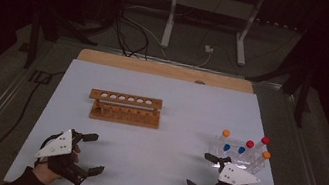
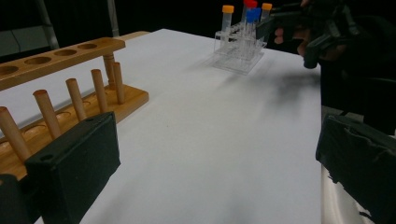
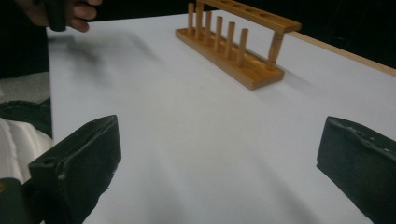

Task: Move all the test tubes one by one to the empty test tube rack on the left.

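In the high view, a wooden rack (image 1: 125, 108) with a row of round holes is seen on the white table (image 1: 175, 104), and it is taken here as the landmark. To the right of it and nearer to the person, a clear plastic stand (image 1: 238, 153) with capped tubes (image 1: 226, 133) is placed; the caps are orange, red and blue, but the tube bodies are hard to make out. The left gripper (image 1: 91, 152) is held in front of the rack, its jaws spread wide with nothing between them. The right gripper (image 1: 201, 170) is held just in front of the clear stand, also wide and empty. Both forearms are cut off by the lower edge.

In the left gripper view, the rack is partly hidden behind the left black padded jaw, and round pegs are seen on its base. The stand is seen far beyond, partly covered by the other hand (image 2: 303, 37).

In the right gripper view, the rack is seen whole at the top, smooth and light brown. The other hand (image 3: 70, 11) is cut off and blurred.
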`<state>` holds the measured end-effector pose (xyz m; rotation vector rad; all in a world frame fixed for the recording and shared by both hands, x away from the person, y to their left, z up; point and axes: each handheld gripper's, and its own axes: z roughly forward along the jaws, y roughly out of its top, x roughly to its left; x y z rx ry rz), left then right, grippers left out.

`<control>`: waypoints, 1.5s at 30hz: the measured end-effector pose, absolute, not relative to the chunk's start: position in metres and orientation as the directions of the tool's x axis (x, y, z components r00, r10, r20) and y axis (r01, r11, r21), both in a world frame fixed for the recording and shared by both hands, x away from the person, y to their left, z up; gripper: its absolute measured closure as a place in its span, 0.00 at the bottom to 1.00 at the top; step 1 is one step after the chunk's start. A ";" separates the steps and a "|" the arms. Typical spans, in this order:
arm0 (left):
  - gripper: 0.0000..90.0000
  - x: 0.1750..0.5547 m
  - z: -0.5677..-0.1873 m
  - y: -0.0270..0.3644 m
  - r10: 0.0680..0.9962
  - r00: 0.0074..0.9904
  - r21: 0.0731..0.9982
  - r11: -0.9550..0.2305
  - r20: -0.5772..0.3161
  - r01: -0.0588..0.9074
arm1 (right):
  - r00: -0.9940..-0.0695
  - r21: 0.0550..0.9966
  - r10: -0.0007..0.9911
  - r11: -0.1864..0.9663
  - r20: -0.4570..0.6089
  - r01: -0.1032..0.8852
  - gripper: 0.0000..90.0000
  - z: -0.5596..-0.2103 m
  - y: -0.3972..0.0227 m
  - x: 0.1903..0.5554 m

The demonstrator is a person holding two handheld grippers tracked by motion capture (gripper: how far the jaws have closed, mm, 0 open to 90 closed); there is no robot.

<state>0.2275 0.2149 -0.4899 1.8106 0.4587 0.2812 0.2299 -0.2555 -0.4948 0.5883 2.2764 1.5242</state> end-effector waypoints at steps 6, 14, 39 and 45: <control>0.01 0.228 -0.490 0.215 0.446 0.894 0.959 -0.228 -0.049 0.167 | -0.856 0.949 0.516 0.288 -0.042 0.127 0.00 -0.475 -0.252 0.223; 0.01 0.228 -0.490 0.216 0.447 0.893 0.959 -0.229 -0.049 0.167 | -0.810 0.964 0.584 0.243 -0.055 0.110 0.00 -0.456 -0.255 0.218; 0.01 0.228 -0.490 0.215 0.444 0.894 0.960 -0.223 -0.056 0.171 | -0.431 0.957 0.901 0.158 -0.039 0.243 0.02 -0.451 -0.266 0.222; 0.01 0.228 -0.490 0.215 0.443 0.895 0.960 -0.224 -0.054 0.168 | -0.358 0.943 0.933 0.160 -0.048 0.292 0.19 -0.454 -0.265 0.221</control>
